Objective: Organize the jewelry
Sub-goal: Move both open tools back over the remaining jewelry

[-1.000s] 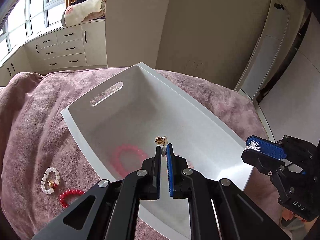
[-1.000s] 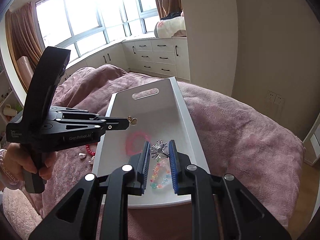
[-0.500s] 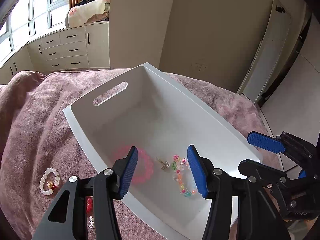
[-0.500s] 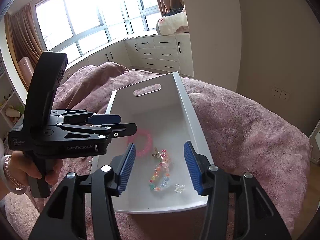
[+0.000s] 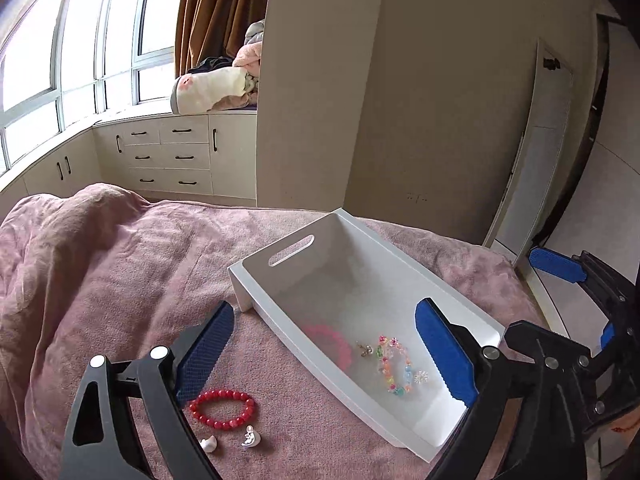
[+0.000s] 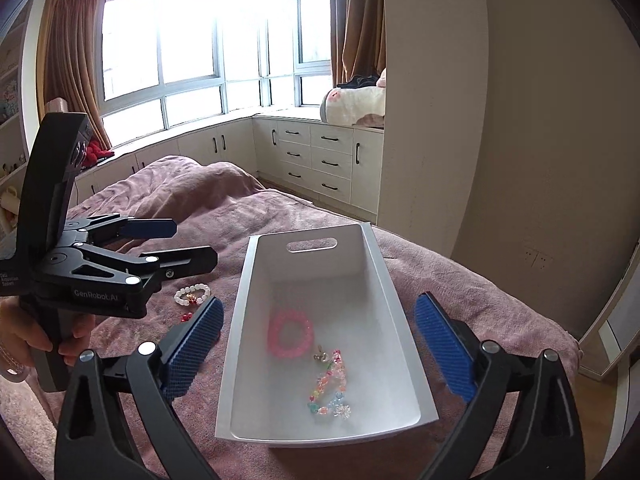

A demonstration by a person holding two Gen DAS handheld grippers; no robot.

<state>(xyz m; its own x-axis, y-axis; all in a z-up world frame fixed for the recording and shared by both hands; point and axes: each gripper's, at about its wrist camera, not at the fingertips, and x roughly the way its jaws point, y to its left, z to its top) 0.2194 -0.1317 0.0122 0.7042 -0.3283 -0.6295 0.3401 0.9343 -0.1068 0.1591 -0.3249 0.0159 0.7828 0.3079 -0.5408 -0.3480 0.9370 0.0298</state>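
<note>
Jaws of left gripper (image 5: 324,354) and right gripper (image 6: 318,350) are spread wide, nothing held. Pink bracelet (image 6: 290,333) and colourful bracelet (image 6: 330,382) lie in tray (image 6: 386,280); red bracelet (image 5: 222,408) is left on bed (image 5: 100,272).

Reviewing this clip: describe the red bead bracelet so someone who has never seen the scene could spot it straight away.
Start at the white bin on the pink blanket. The red bead bracelet lies on the blanket outside the bin, beside its long wall, with two small pearly pieces next to it. Unlike the pink bracelet inside the bin, it is deep red.
</note>
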